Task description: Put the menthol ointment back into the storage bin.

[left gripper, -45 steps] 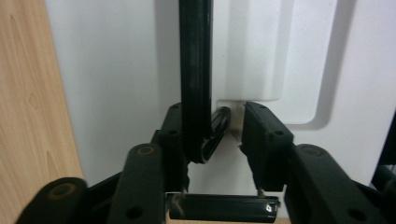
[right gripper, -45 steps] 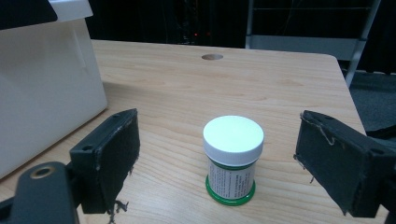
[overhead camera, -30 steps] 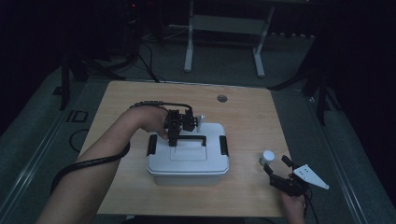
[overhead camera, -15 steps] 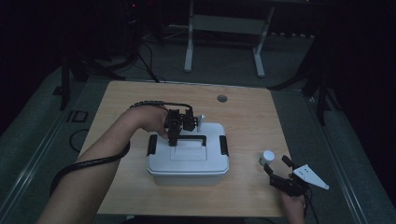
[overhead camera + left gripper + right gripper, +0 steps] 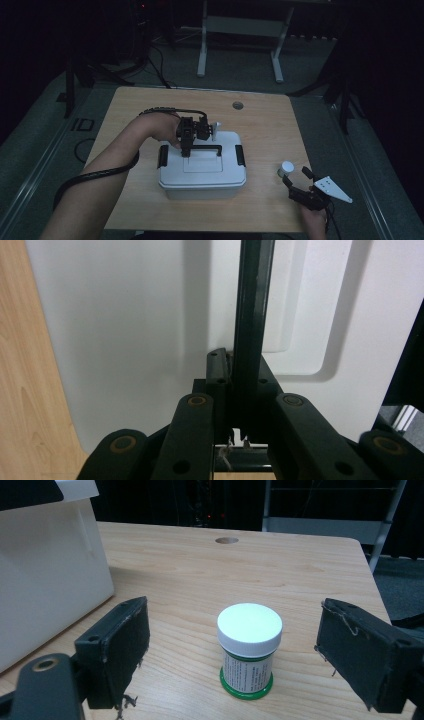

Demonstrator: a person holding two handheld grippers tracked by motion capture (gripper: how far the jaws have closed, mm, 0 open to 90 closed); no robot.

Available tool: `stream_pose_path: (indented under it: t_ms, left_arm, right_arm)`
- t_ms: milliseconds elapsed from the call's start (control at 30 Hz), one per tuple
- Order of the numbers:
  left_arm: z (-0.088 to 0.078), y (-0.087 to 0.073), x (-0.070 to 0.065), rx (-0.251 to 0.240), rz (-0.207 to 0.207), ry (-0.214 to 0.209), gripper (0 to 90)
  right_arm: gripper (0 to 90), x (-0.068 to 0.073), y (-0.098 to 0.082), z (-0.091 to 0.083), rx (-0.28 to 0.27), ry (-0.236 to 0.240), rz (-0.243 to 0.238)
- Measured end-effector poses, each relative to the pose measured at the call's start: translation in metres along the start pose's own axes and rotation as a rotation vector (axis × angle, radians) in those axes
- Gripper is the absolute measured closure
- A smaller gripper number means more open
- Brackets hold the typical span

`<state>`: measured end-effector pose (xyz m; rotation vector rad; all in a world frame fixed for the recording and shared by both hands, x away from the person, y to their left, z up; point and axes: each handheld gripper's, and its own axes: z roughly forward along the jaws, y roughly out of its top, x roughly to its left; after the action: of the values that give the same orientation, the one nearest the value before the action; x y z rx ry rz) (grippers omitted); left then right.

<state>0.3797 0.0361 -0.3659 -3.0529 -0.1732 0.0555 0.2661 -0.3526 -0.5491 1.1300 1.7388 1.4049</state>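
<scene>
- The left gripper (image 5: pixel 186 150) pinched the black handle (image 5: pixel 202 148) of the one white storage box (image 5: pixel 202 172) at mid-table.
- The right gripper (image 5: pixel 232 655) stood spread around the single white-capped jar (image 5: pixel 249 650), near right, untouched.
- Judged early: lid (image 5: pixel 130 330) still on, jar ungrasped.
</scene>
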Motion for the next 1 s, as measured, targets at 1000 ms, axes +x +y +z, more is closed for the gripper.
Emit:
stream_pose_path:
  t_ms: [1000]
  left_arm:
    - [-0.045, -0.038, -0.002, -0.058, -0.065, 0.045, 83.8]
  right_arm:
    - [13.3, 0.001, 0.000, 0.000, 0.002, 0.001, 0.000]
